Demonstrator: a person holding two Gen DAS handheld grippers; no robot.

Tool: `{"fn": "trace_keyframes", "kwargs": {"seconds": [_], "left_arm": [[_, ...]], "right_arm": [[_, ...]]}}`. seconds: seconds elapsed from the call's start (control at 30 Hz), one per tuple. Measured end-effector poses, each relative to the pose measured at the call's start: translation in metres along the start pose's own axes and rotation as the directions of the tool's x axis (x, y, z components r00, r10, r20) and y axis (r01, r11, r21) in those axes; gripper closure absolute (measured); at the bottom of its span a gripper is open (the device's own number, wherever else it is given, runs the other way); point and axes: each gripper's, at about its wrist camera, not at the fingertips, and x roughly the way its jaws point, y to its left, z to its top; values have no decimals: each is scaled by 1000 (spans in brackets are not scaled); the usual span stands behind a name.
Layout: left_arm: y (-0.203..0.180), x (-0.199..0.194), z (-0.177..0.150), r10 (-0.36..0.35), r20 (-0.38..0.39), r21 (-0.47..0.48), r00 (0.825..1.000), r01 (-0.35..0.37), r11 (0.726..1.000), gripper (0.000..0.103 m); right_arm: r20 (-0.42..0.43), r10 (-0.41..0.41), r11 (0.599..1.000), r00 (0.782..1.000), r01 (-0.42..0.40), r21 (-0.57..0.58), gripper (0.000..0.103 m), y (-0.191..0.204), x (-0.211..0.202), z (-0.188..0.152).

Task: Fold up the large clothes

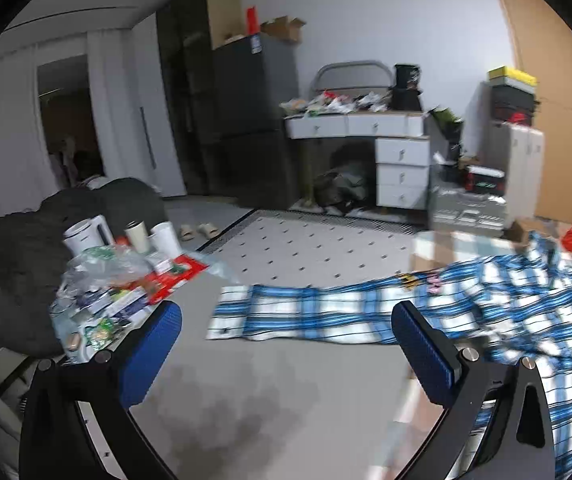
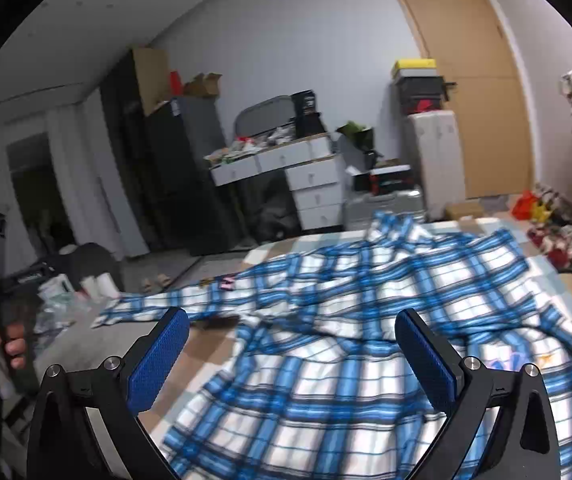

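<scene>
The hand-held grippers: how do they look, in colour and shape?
Each hand-held gripper, left and right, has a black angular frame with silver round bolts and two flat fingers faced with blue dotted-texture pads.

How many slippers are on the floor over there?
2: a pair of slippers lies side by side on the floor beside the rug's near corner, past the cluttered table. Others may be hidden.

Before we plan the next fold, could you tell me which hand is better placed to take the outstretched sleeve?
Probably the left: the sleeve lies straight ahead between its open jaws, whereas the right gripper faces the shirt's body.
</scene>
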Motion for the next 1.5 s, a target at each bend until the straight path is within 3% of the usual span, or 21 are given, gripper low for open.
{"fn": "trace_keyframes", "kwargs": {"seconds": [0.13, 0.27, 0.4, 0.6, 0.67, 0.77, 0.83, 1.0, 1.13, 1.17, 1.27, 1.5], "left_arm": [[39, 55, -5, -19, -162, -64, 987, 8, 998, 1], [84, 126, -20, -65, -310, -145, 948, 21, 989, 1], [98, 156, -27, -42, -340, -124, 940, 0, 992, 1], [82, 186, -27, -19, -375, -18, 927, 14, 1000, 2], [82, 190, -26, -34, -382, -5, 923, 35, 999, 16], [87, 199, -29, -76, -438, -40, 896, 66, 997, 45], [88, 206, -31, -67, -454, -30, 888, 60, 998, 54], [82, 206, -29, -40, -423, 11, 905, 49, 999, 55], [77, 205, -29, -43, -398, 54, 916, 71, 996, 81], [75, 207, -29, -39, -391, 67, 920, 70, 995, 94], [69, 209, -30, -36, -377, 98, 926, 78, 992, 103], [74, 208, -29, -78, -360, 99, 930, 121, 988, 103]], "right_arm": [[-12, 13, 1000, 1000, -13, -1, 0, -5, 8, -6], [-76, 32, 999, 997, -29, 44, 0, -15, 25, -14], [-135, 57, 994, 989, -43, 99, 0, -24, 41, -20], [-158, 38, 997, 987, -26, 74, 0, -24, 48, -26], [-165, 32, 998, 986, -23, 56, 0, -22, 49, -28], [-172, 27, 999, 985, -21, 38, 0, -19, 50, -30], [-179, 24, 999, 984, -20, 25, 0, -17, 51, -32], [-214, 21, 1000, 977, -21, 1, 0, -13, 59, -38], [-241, 19, 1000, 970, -23, -17, 0, -9, 67, -43], [-246, 21, 999, 969, -26, -19, 0, -9, 69, -44], [-257, 18, 999, 966, -27, -32, 0, -5, 71, -46], [-273, 8, 998, 962, -27, -64, 0, 1, 75, -51]]}}
